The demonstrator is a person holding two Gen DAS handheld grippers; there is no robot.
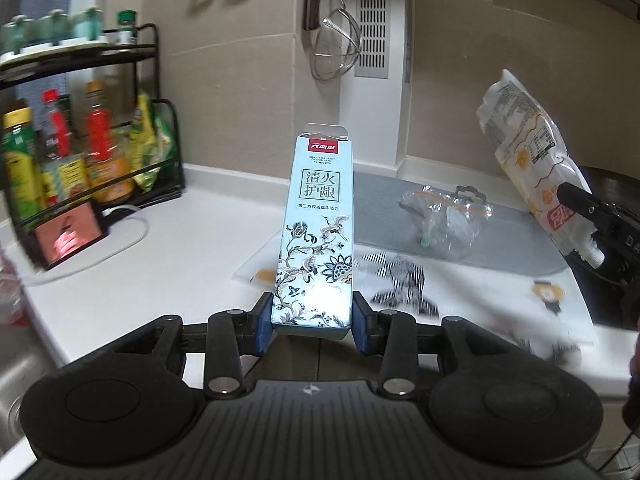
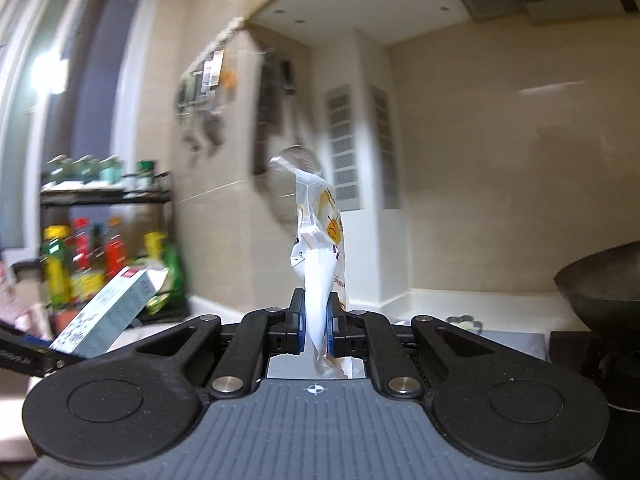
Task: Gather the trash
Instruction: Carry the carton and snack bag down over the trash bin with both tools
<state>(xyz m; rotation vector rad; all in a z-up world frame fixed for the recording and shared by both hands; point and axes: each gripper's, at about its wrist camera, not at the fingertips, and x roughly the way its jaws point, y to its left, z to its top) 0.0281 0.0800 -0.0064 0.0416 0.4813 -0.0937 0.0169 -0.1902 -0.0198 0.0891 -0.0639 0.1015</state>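
My left gripper (image 1: 313, 322) is shut on a tall light-blue toothpaste box (image 1: 314, 232) with a floral print and holds it upright above the white counter (image 1: 160, 248). The box also shows in the right wrist view (image 2: 108, 312), tilted at lower left. My right gripper (image 2: 316, 326) is shut on a white spouted pouch (image 2: 320, 256) with orange print, held upright in the air. In the left wrist view that pouch (image 1: 532, 160) hangs at the right with the right gripper (image 1: 588, 216) clamped near its spout. A crumpled clear plastic bag (image 1: 448, 216) lies on the grey mat (image 1: 516, 248).
A black rack (image 1: 80, 152) of sauce bottles stands at the left. A flat white wrapper with black stripes (image 1: 400, 280) lies on the counter in front of the mat. A dark wok (image 2: 600, 284) sits at the right. A strainer (image 1: 336, 44) hangs on the tiled wall.
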